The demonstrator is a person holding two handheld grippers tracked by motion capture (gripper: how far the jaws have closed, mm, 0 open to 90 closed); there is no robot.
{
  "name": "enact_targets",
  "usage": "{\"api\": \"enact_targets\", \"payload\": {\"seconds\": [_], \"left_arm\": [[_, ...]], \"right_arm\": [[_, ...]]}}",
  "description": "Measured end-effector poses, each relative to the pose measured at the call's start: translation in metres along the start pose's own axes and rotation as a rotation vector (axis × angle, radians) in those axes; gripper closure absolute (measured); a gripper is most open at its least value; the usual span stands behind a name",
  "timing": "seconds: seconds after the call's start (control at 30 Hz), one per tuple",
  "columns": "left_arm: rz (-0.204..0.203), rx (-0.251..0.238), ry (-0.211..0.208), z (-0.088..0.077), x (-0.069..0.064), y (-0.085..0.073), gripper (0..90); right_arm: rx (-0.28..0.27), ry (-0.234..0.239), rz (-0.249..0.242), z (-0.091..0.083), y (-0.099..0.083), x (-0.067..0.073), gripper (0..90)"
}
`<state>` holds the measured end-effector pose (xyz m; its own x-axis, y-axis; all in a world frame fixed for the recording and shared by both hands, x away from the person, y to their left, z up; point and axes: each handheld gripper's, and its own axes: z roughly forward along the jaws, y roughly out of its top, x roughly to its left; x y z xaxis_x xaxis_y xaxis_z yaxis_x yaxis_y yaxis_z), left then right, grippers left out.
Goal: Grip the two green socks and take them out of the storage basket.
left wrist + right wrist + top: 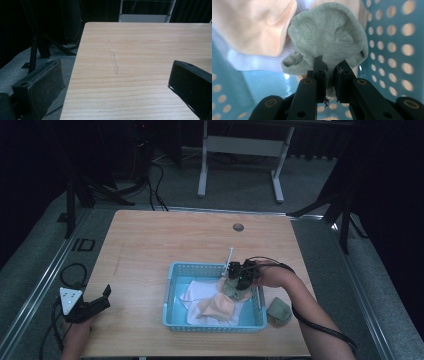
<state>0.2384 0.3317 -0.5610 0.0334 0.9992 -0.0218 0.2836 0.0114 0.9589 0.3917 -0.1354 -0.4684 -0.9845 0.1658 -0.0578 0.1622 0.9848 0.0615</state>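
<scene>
A grey-green sock (329,32) hangs bunched inside the blue perforated basket (392,50), and my right gripper (330,67) is shut on its lower fold. From the high view, that right gripper (235,279) reaches into the basket's (169,295) far right corner, over the sock (232,289). A cream cloth (218,306) and a white cloth (192,295) lie in the basket beside it. My left gripper (105,297) rests at the table's front left edge. Its jaws stand wide apart in the left gripper view, open (115,82) over bare wood.
A second grey-green sock (278,311) lies on the table just right of the basket. The wooden table (150,245) has a round cable hole (238,227) near its far edge. Dark stands and a white desk frame (240,150) stand on the floor beyond.
</scene>
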Motion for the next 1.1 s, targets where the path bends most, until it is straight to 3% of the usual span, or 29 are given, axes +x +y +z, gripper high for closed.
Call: {"api": "enact_targets", "payload": {"seconds": [0.6, 1.1], "left_arm": [[-0.002, 0.005, 0.002, 0.000, 0.000, 0.000, 0.4], [-0.002, 0.005, -0.001, 0.000, 0.000, 0.000, 0.4]], "right_arm": [[-0.098, -0.046, -0.041, -0.079, 0.003, 0.008, 83.0], [-0.123, -0.075, -0.001, -0.105, -0.021, 0.000, 83.0]]}}
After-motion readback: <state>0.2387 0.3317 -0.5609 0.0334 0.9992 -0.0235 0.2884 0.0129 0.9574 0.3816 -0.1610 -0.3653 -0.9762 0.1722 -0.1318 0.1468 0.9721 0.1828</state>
